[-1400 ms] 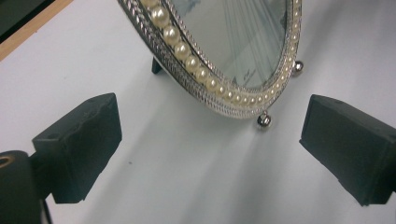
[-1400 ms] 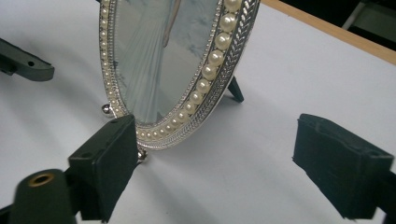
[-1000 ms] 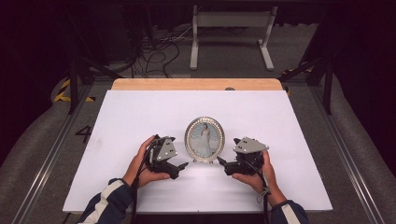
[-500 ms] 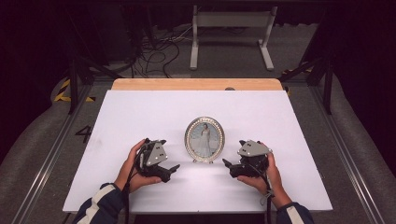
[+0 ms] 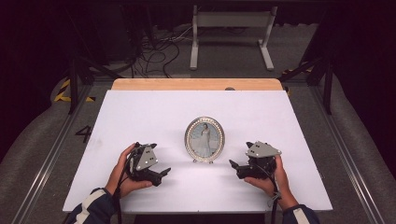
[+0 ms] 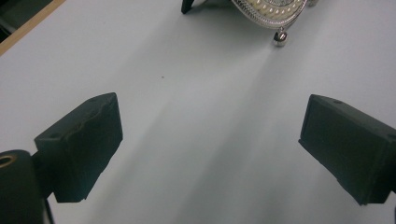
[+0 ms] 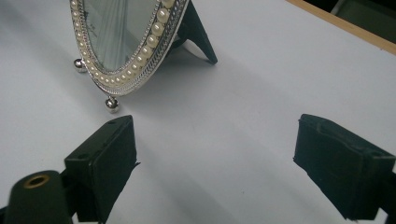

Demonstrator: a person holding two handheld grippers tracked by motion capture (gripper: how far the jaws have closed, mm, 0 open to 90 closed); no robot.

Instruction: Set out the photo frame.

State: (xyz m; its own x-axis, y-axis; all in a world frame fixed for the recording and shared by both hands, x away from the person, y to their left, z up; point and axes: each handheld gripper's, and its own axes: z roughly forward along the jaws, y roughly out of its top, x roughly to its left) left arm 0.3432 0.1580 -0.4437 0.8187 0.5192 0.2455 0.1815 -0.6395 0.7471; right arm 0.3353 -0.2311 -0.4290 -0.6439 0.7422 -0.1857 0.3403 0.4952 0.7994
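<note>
An oval silver picture frame (image 5: 204, 139) with a pearl rim stands upright on small ball feet in the middle of the white table (image 5: 154, 116). A black back stand props it, seen in the right gripper view behind the frame (image 7: 126, 42). My left gripper (image 5: 161, 175) rests on the table to the frame's left, open, nothing between its jaws. The frame's lower edge (image 6: 271, 9) shows at the top of the left gripper view. My right gripper (image 5: 235, 167) sits to the frame's right, open and empty, close to the frame.
A wooden strip (image 5: 196, 84) runs along the table's far edge. Beyond it are cables (image 5: 154, 51) on the floor and a white stand (image 5: 231, 32). Metal rails (image 5: 42, 163) flank the table on both sides.
Both grippers have drawn back from the frame toward the near edge, the left one moving left and the right one right. The frame stays upright in place.
</note>
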